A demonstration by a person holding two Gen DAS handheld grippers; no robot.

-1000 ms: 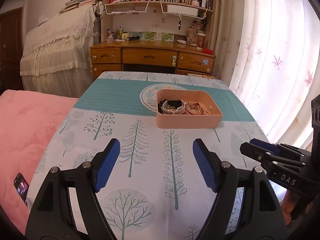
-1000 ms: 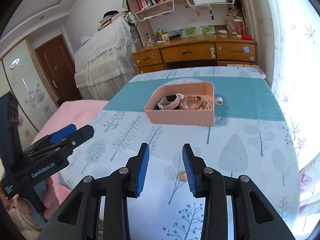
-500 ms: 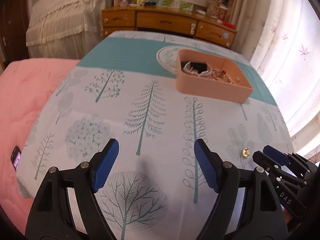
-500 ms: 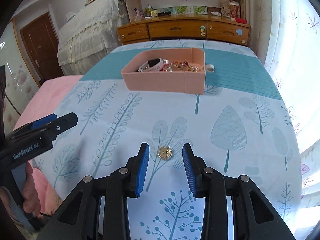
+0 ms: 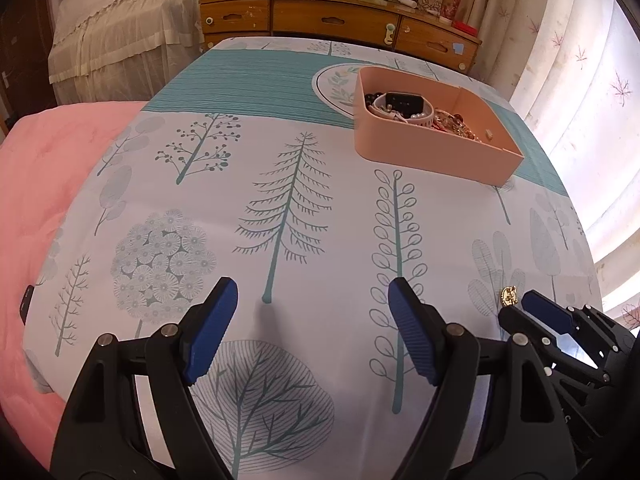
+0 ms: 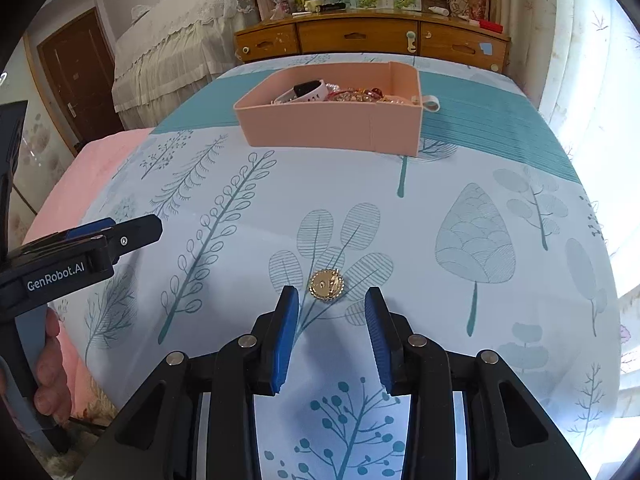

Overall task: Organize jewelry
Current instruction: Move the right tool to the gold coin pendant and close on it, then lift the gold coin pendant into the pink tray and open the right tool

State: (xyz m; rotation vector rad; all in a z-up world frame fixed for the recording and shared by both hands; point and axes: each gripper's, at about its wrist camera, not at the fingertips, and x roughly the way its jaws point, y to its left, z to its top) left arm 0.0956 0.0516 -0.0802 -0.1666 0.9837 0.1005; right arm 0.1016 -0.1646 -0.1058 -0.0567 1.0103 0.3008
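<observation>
A small round gold brooch (image 6: 326, 285) lies flat on the tree-print tablecloth, just ahead of my right gripper (image 6: 331, 300), which is open and empty with a finger on each side of it. The brooch also shows in the left wrist view (image 5: 508, 295), at the tips of the right gripper (image 5: 520, 309). A pink tray (image 6: 332, 128) holds a watch, beads and other jewelry further back; it shows in the left wrist view too (image 5: 424, 142). My left gripper (image 5: 312, 300) is open and empty, low over the near tablecloth; it shows at the left of the right wrist view (image 6: 132, 230).
A round patterned plate (image 5: 334, 84) lies behind the tray. A white loop (image 6: 431, 103) sticks out beside the tray's right wall. A pink blanket (image 5: 44, 176) is left of the table, a wooden dresser (image 6: 368, 38) behind, and curtains (image 5: 580, 80) to the right.
Both grippers have dropped lower and tilted down toward the table. My right gripper has moved forward so the brooch now sits at its fingertips, and its jaws have opened wider.
</observation>
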